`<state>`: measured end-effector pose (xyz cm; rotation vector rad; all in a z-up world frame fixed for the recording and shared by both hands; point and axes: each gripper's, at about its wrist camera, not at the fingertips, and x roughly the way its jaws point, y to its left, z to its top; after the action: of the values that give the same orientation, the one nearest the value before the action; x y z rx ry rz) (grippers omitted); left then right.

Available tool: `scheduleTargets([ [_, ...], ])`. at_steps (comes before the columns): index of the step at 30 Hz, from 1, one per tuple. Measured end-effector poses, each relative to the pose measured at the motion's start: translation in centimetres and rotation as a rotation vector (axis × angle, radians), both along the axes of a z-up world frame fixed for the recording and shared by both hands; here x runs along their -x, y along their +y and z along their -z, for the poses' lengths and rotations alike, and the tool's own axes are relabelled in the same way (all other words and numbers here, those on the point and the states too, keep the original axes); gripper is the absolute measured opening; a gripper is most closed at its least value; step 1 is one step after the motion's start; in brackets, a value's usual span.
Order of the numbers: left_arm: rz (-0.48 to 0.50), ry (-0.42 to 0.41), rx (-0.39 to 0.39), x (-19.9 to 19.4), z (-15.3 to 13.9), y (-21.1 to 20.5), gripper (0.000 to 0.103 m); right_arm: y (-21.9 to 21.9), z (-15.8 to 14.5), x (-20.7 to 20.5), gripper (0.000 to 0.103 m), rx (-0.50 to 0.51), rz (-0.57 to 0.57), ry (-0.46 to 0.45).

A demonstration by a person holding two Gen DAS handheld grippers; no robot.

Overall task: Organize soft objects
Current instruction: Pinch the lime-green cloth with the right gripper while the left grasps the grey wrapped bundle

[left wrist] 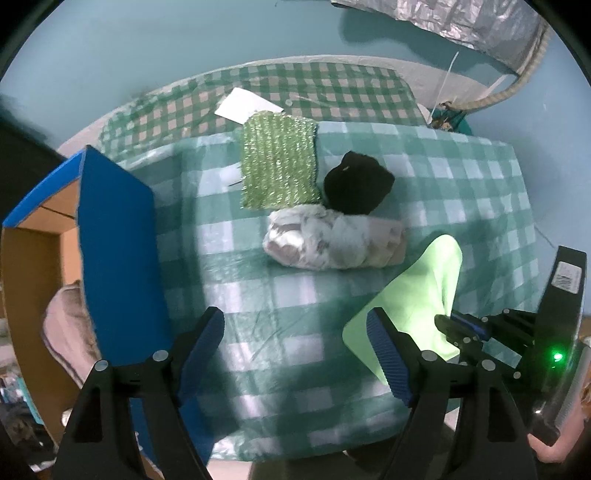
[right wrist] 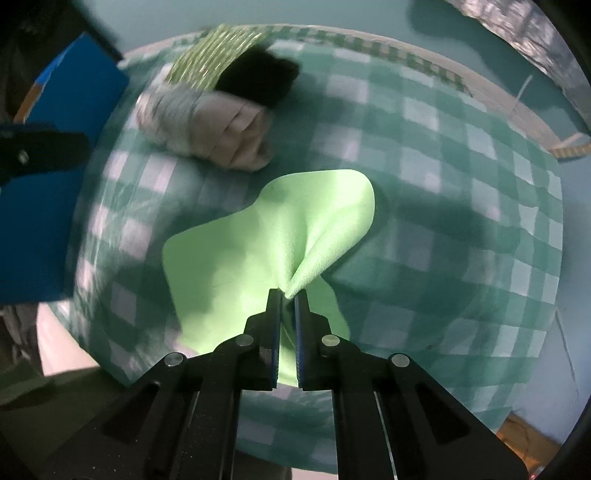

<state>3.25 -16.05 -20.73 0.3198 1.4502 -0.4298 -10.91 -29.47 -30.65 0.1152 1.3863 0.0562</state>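
Note:
A light green cloth [right wrist: 258,240] hangs pinched in my right gripper [right wrist: 289,295], which is shut on its gathered edge above the checked table. The cloth also shows in the left wrist view [left wrist: 410,295], with the right gripper [left wrist: 458,328] on it. My left gripper [left wrist: 295,343] is open and empty above the table. A white wrapped bundle [left wrist: 332,240], a black soft item [left wrist: 358,184] and a sparkly green knitted cloth [left wrist: 279,162] lie together farther back. They also show in the right wrist view: bundle [right wrist: 207,125], black item [right wrist: 258,79].
An open cardboard box with blue flaps [left wrist: 114,251] stands at the table's left edge and holds a grey soft item [left wrist: 66,325]. A teal checked cloth [left wrist: 461,206] covers the table. A white paper [left wrist: 247,105] lies at the back. Crinkled silver sheet [left wrist: 461,22] hangs above.

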Motion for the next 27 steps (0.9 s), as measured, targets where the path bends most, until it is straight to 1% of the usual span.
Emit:
scheduleTargets([
  [4,-0.061,0.044,0.031,-1.1,0.5,-0.5,0.081,-2.8,-1.2,-0.7,0.005,-0.009,0.024,-0.022],
  [6,-0.115,0.068,0.052,-1.7,0.8,-0.7,0.081,-4.1,-1.5,-1.0,0.005,-0.015,0.032,-0.028],
  [10,-0.230,0.103,0.076,-2.9,1.5,-0.9,0.081,-5.0,-1.3,-1.8,0.005,-0.015,0.034,-0.033],
  [13,-0.306,0.117,0.075,-3.6,2.3,-1.1,0.081,-5.7,-1.3,-2.0,0.005,-0.012,0.029,-0.036],
  [15,-0.351,0.133,0.075,-4.0,2.9,-1.1,0.081,-6.1,-1.4,-2.0,0.005,-0.011,0.024,-0.038],
  [19,-0.426,0.149,0.102,-4.5,3.6,-1.5,0.081,-6.7,-1.6,-1.7,0.005,-0.016,0.025,-0.033],
  [21,-0.455,0.151,0.095,-4.7,4.2,-1.7,0.081,-6.9,-1.5,-1.7,0.005,-0.020,0.028,-0.030],
  [23,-0.483,0.174,0.071,-4.9,5.4,-1.9,0.081,-7.2,-1.4,-1.8,0.005,-0.026,0.030,-0.031],
  [27,-0.508,0.191,0.048,-5.0,6.9,-2.0,0.081,-7.4,-1.5,-1.9,0.005,-0.037,0.032,-0.035],
])
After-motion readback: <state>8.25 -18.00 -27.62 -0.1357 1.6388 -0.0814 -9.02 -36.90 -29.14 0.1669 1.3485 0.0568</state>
